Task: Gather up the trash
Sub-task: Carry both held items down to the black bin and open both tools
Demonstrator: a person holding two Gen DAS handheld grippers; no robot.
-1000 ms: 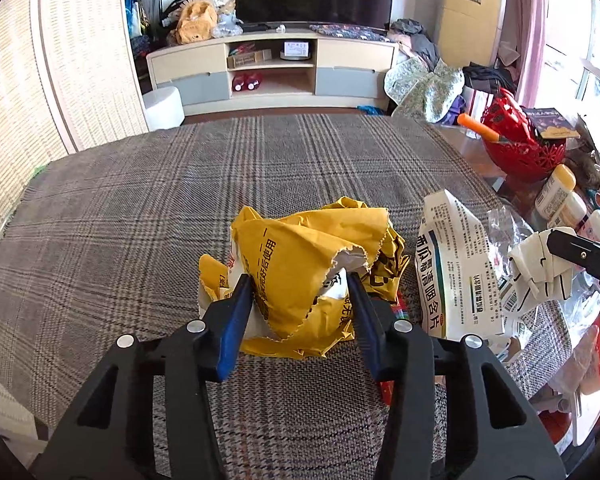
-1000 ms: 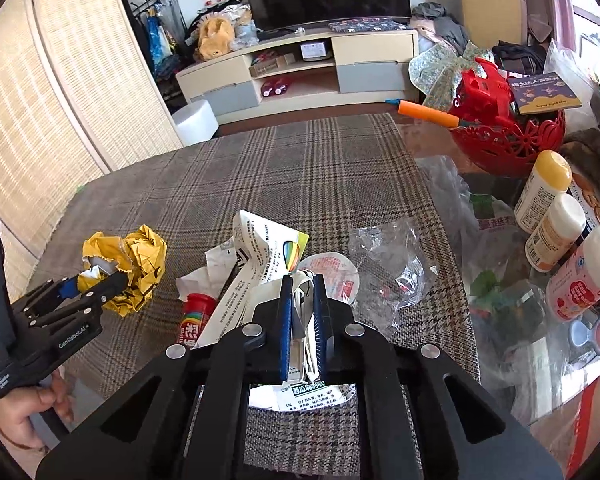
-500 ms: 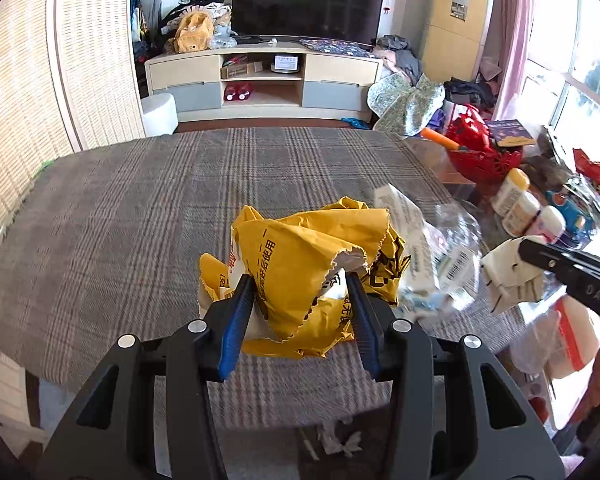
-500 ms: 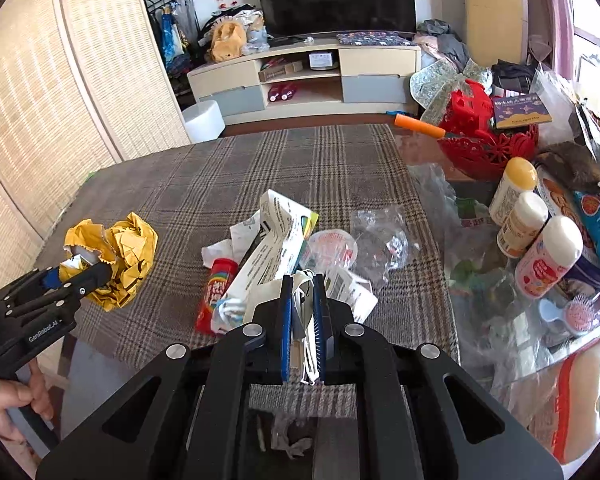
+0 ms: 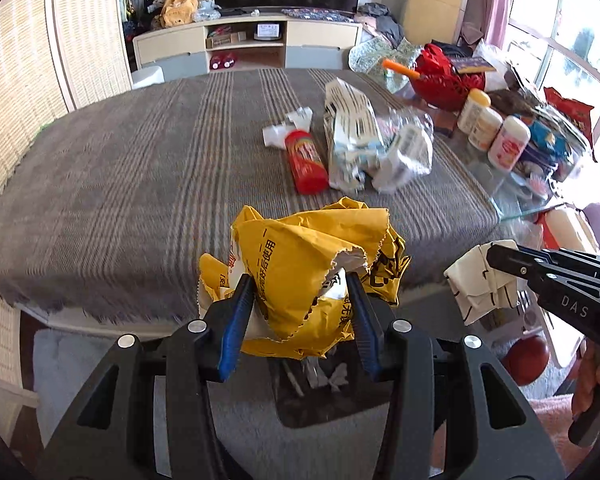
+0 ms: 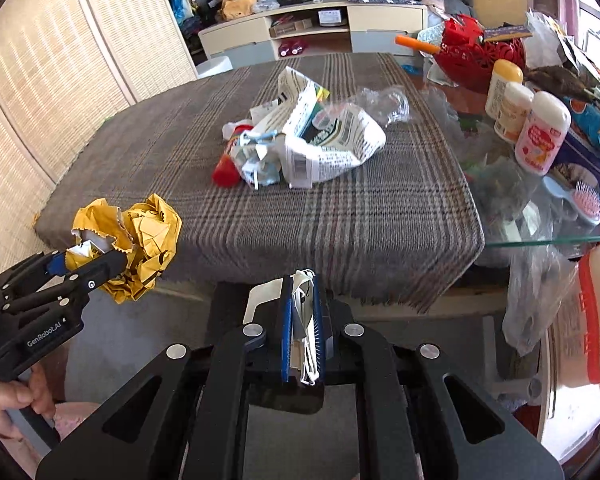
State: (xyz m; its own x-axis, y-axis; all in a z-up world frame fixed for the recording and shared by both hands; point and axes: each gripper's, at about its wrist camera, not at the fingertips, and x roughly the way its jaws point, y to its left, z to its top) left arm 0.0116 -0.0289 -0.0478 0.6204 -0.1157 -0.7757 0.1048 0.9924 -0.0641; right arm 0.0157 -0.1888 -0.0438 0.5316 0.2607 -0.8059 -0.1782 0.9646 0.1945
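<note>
My left gripper (image 5: 300, 288) is shut on a crumpled yellow paper bag (image 5: 300, 256) and holds it in the air off the table's near edge; it also shows in the right wrist view (image 6: 132, 236). My right gripper (image 6: 302, 284) is shut on a folded white paper wad (image 6: 304, 320), seen in the left wrist view too (image 5: 476, 284). Both hang above a dark bin (image 5: 320, 392) on the floor that holds scraps. More trash lies on the table: a red tube (image 5: 306, 156) and torn white packaging (image 6: 324, 148).
The table has a grey plaid cloth (image 6: 340, 216). On its glass right side stand bottles (image 6: 540, 136) and a red basket (image 6: 472, 52). A clear plastic bag (image 6: 536, 280) hangs off the right edge. A TV cabinet (image 5: 248, 48) is at the back.
Both grippers have pulled back from the table and off its near edge, carrying the yellow bag and the white wad. The bin on the floor has come into view below them.
</note>
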